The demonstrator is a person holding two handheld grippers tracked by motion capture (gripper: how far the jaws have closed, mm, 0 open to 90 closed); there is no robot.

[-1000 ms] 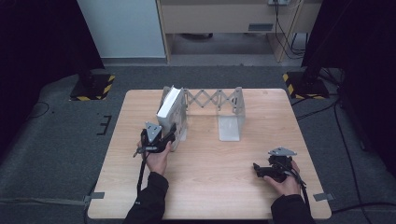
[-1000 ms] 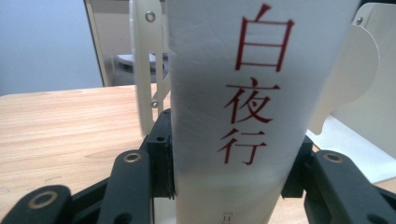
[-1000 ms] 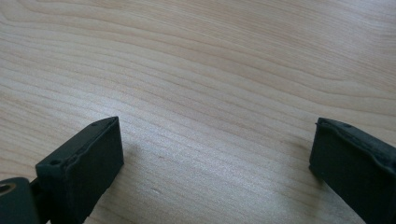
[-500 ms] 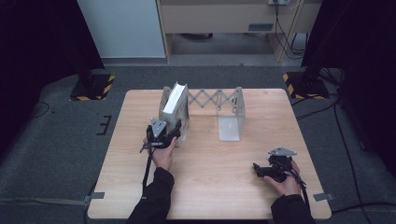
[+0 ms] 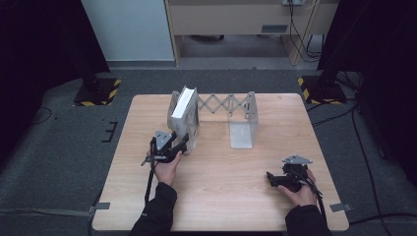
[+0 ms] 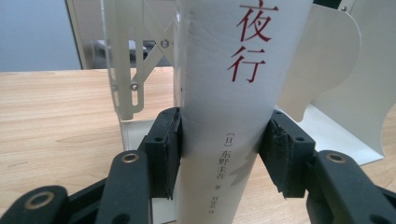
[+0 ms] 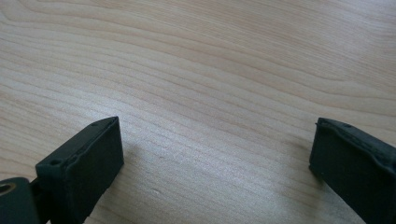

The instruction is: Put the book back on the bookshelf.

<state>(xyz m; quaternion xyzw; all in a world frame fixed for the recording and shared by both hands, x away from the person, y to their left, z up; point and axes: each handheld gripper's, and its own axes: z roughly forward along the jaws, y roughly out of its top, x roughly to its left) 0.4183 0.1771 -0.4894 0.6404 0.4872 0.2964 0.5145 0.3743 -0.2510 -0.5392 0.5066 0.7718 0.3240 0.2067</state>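
Tabletop of pale wood (image 5: 221, 196), rectangular, bearing all items listed.

Bookstand of white sheet metal with scissor-lattice back (image 5: 223, 104), expandable, set across far half of tabletop; one L-shaped end plate (image 5: 243, 129) toward right, unoccupied; other end plate at left, next to book.

Book, white-covered softback with red and grey characters on spine (image 6: 229, 93), standing upright at left end of bookstand; long axis vertical, spine facing near edge of tabletop and thus facing tongs. Seen in high view (image 5: 183, 109) as tall pale block leaning slightly against left plate. Lower spine placed directly between jaws in left gripper view.

Left gripper, black two-jaw hand-held tool with grey three-cornered plate (image 5: 183, 142), straight in front of book, jaws pointed away from person. Black padded jaws pressed on both covers near foot of spine: clenched, grasping book. Grip low on book, well below its middle; judged prone to tipping if lifted without keeping axis vertical.

Right gripper, same pattern (image 5: 270, 178), resting low over bare wood near front right, well apart from book and bookstand. Jaws spread wide in right gripper view (image 7: 215, 154), released, nothing between them but wood grain.

Nearer hand to book: left, already in contact. Direction judged for any withdrawal: toward person, along line of jaws, clear of left plate.
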